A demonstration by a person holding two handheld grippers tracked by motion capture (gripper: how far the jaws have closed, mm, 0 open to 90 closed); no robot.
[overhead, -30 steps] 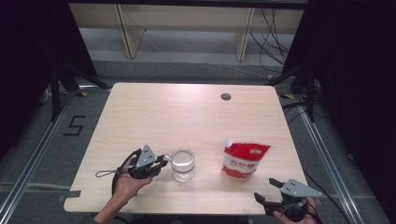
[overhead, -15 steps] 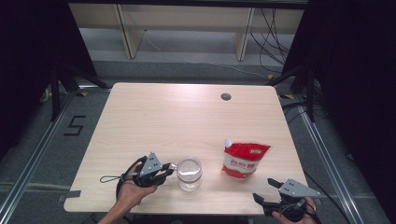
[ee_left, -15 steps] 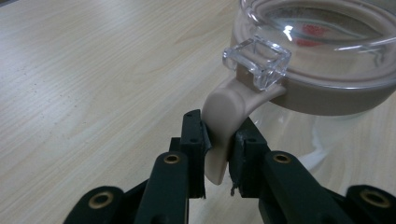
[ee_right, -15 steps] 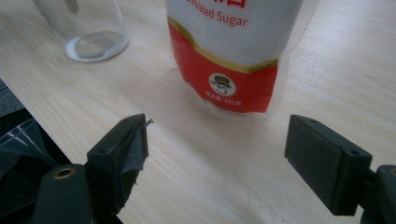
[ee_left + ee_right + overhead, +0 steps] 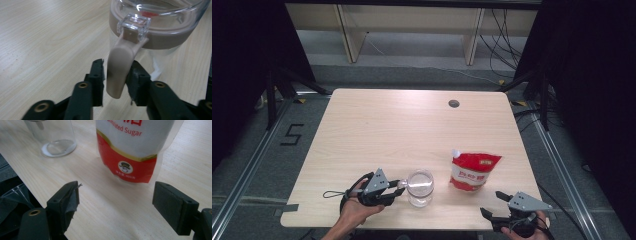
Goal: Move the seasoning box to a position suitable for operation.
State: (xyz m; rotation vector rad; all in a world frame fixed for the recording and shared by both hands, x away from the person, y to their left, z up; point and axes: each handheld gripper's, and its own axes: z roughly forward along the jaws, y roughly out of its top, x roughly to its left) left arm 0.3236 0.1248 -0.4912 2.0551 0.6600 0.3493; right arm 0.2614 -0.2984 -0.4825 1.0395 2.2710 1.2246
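Beige latch [image 5: 119,68] of jar [image 5: 420,186] between loosening left tongs [image 5: 115,75] — untouched.

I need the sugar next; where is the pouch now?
High view: the sugar pouch stands near the table's front edge, right of the glass jar.

a light wooden table [image 5: 377,130] carries a clear jar [image 5: 420,187] and a red sugar pouch [image 5: 472,171].

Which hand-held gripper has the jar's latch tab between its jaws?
The left hand-held gripper: the clear jar's beige latch tab hangs between its jaws. The right hand-held gripper stands open, holding nothing.
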